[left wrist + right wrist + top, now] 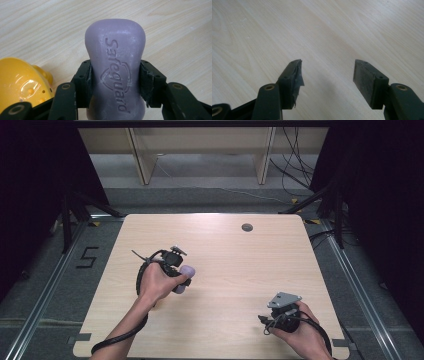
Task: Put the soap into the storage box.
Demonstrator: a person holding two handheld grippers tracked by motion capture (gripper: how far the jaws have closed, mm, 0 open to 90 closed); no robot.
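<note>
**Soap bar held over the wooden surface**

Your right gripper (pixel 285 312), nearest you, rests with jaws apart and empty. Farther in, your left gripper (pixel 115 77) has its jaws clamped on the purple soap bar (pixel 115 72), above the surface (pixel 240 265). A yellow object (pixel 21 80) sits just beside it.

Right tool (pixel 327 75), jaws spread apart over bare light wooden table (pixel 324 32).

Lilac soap bar (pixel 115 67), glossy yellow dish (pixel 20 82), pale wood-grain table (pixel 175 30).
</note>
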